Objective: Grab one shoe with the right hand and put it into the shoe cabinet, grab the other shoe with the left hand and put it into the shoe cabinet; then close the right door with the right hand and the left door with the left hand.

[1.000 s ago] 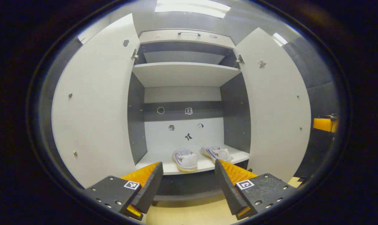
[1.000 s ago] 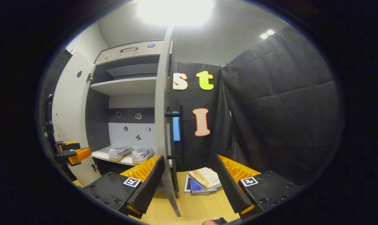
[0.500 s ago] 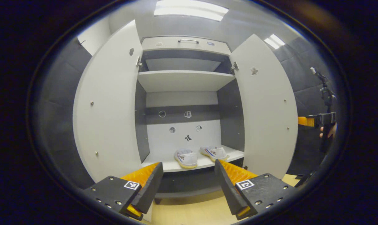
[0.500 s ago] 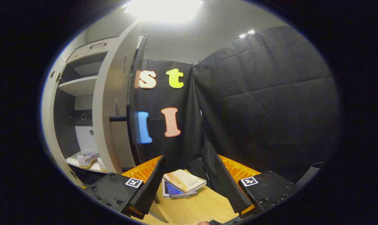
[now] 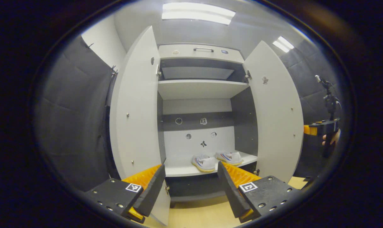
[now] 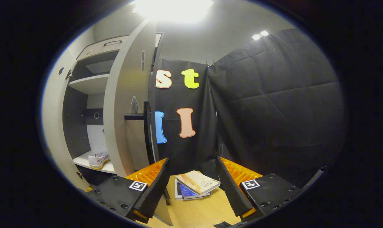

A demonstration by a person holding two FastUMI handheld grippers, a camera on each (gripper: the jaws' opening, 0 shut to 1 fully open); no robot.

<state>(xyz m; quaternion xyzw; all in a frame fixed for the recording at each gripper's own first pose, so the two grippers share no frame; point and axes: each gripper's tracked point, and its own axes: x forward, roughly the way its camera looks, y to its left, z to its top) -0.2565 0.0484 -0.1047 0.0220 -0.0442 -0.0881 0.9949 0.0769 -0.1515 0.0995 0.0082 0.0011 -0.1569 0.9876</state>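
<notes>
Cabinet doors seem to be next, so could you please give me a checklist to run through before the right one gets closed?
1. Both shoes in the cabinet: ok. One shoe and the other shoe lie on the bottom shelf.
2. Shoes behind the shelf's front edge, out of the doors' swing: ok.
3. Right hand-held gripper free: ok, open and holding nothing.
4. Left hand-held gripper free: ok, open and holding nothing.
5. Right gripper on the right door: not ok, it points past the door at books on the floor.
6. Both doors open: ok, the left door too.
</notes>
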